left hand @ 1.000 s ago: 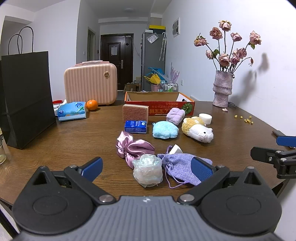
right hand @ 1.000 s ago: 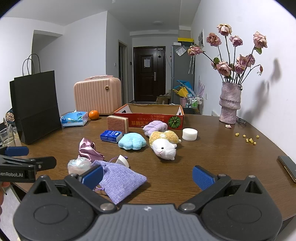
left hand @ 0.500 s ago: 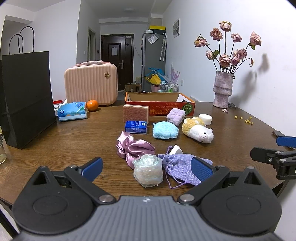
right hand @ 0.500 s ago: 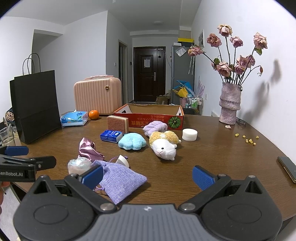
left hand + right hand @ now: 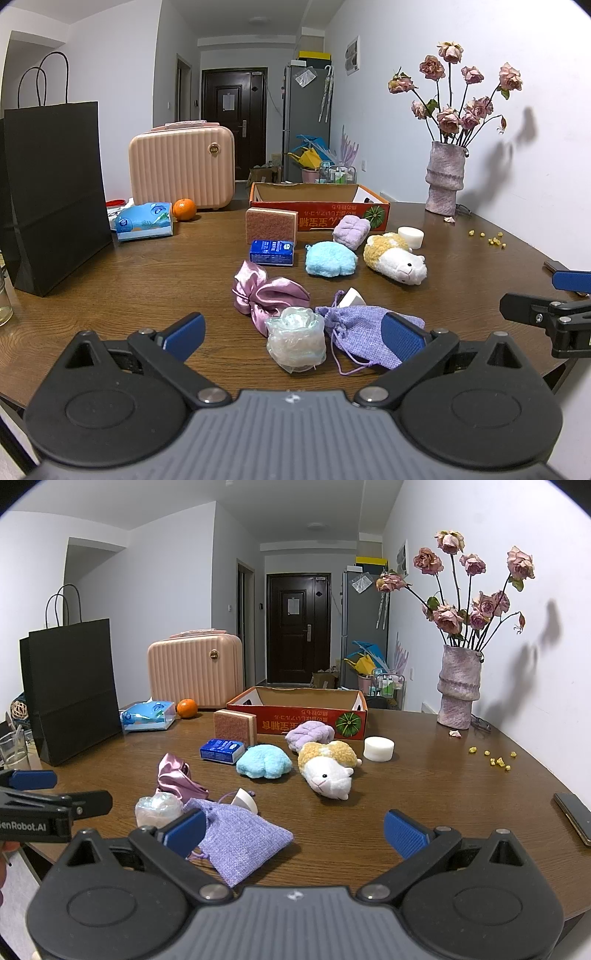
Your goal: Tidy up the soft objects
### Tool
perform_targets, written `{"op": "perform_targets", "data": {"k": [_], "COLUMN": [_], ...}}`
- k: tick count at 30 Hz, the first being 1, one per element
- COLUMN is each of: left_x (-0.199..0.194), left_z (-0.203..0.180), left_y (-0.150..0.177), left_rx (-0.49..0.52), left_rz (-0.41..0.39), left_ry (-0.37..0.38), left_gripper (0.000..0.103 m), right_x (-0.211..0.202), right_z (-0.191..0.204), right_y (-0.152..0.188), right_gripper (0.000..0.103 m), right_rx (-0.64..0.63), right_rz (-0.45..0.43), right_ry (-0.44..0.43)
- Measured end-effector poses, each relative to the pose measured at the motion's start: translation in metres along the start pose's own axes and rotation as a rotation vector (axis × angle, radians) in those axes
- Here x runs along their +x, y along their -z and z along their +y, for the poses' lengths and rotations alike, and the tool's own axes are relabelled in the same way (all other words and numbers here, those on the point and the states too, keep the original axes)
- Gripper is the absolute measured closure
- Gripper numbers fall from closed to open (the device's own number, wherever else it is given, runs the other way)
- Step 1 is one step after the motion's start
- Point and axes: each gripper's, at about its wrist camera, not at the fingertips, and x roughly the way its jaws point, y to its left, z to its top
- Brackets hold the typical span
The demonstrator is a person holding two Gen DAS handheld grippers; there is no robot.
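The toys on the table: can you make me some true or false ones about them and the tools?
1. Both tools are open and hold nothing: left tool, right tool. True.
2. The toy sheep sits inside the red box. False: it lies on the table in front of the box.
3. The orange is beside the pink case. True.
4. The purple pouch is in the black bag. False: it lies on the table.

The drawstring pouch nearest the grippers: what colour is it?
Lavender purple drawstring pouch, a woven fabric; clearest in the right wrist view.
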Motion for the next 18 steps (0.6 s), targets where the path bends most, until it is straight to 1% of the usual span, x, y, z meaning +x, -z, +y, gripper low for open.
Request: {"op": "perform_targets", "data": {"k": [18], "left_x": [-0.0006], "left_z": [0.0013], "left_y": [0.0005], "left_rx": [-0.001], "left_rz": [-0.002], "left_ry": [0.001], "left_gripper": [0.0], "right_x": [0.0006], "right_z": [0.0017], "right_y": [0.001], "right_gripper": [0.0], "right_rx": [-0.006], "right_rz": [0.001], "right_ry": [0.002]}}
